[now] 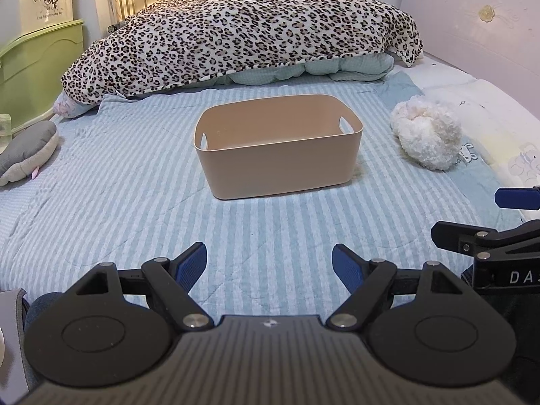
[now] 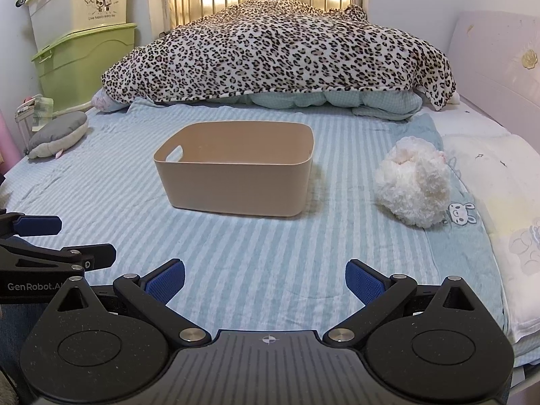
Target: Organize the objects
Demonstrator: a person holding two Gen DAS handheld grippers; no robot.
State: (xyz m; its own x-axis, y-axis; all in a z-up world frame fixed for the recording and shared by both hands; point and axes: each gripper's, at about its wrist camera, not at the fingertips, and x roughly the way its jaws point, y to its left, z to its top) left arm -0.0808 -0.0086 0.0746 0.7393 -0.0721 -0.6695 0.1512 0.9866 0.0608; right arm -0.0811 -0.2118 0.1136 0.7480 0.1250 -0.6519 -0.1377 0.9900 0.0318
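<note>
Squarely crosswise, upright beige bin (image 1: 276, 155)

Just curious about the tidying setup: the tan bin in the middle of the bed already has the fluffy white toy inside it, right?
Not quite. The tan bin is empty; the fluffy white toy lies on the striped sheet beside it, as the right wrist view shows.

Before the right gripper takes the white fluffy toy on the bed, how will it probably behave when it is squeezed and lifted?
The white fluffy toy looks plush with a long pile, so it will probably compress between the pads and seem light for its size. Its rounded shape may roll slightly on the striped sheet if nudged. It looks unlikely to break.
</note>
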